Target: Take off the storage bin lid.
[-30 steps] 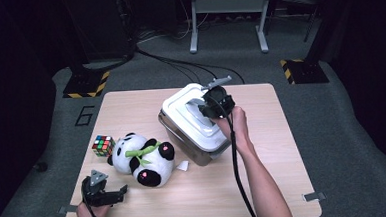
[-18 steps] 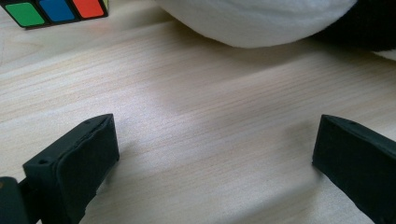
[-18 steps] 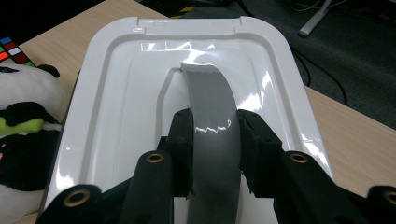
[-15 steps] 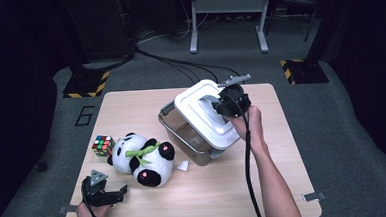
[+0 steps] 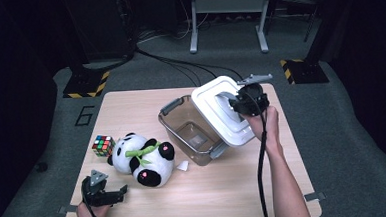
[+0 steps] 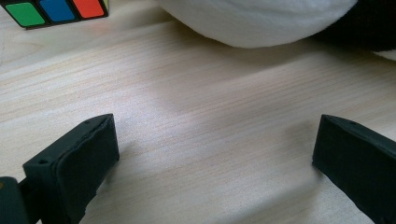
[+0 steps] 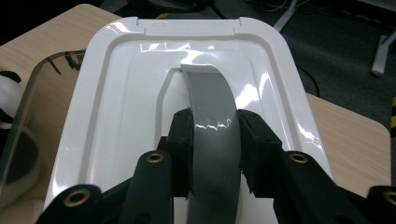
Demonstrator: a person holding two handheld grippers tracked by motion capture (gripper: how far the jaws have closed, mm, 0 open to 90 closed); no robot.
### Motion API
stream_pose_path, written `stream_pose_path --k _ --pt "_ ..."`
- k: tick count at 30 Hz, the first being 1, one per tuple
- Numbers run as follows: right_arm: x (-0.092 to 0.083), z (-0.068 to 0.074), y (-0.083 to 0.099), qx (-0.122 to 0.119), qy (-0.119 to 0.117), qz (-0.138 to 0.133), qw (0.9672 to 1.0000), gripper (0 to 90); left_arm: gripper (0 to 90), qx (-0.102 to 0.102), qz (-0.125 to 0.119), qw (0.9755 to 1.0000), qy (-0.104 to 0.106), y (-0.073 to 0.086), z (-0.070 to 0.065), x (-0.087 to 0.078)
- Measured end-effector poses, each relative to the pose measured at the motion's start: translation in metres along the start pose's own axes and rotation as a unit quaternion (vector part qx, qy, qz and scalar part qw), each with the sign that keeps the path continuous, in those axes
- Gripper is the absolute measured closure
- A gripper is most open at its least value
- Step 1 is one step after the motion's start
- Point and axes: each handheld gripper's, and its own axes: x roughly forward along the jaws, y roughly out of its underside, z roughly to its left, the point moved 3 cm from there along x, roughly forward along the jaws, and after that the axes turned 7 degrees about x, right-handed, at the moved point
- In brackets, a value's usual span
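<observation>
A clear plastic bin (image 5: 188,131) with grey clip handles stands mid-table, uncovered. Its white lid (image 5: 221,111) hangs tilted over the bin's right rim. My right gripper (image 5: 235,104) is shut on the lid's grey handle (image 7: 212,135), both jaws pressed against its sides. A panda plush (image 5: 142,158) lies left of the bin, and its white fur (image 6: 261,21) fills the top of the left gripper view. A colour cube (image 5: 103,145) sits beside the panda. My left gripper (image 5: 116,194) rests open on the table near the front left edge, nothing between its jaws.
A small white scrap (image 5: 182,165) lies by the bin's front corner. The wooden table (image 5: 220,192) has bare room along the front and right. Beyond it are a dark floor, cables and a metal stand (image 5: 226,16).
The right gripper has carried the lid off the bin, up and to the right, so the bin's inside now shows. The left gripper has stayed put.
</observation>
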Motion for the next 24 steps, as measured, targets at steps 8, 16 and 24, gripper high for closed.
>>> stream_pose_path --k 8,16,24 --pt "-0.006 -0.025 0.008 0.017 0.020 -0.003 0.9997 67.2 0.2 -0.001 -0.003 1.0000 0.000 0.000 0.000 0.000" --pt "-0.010 -0.047 0.015 0.037 0.041 -0.007 0.9984 67.2 0.2 -0.001 -0.001 1.0000 0.000 0.000 0.000 0.000" --pt "-0.005 -0.067 0.027 0.056 0.066 0.000 0.9963 67.3 0.2 0.000 0.001 1.0000 0.000 0.000 0.000 0.000"
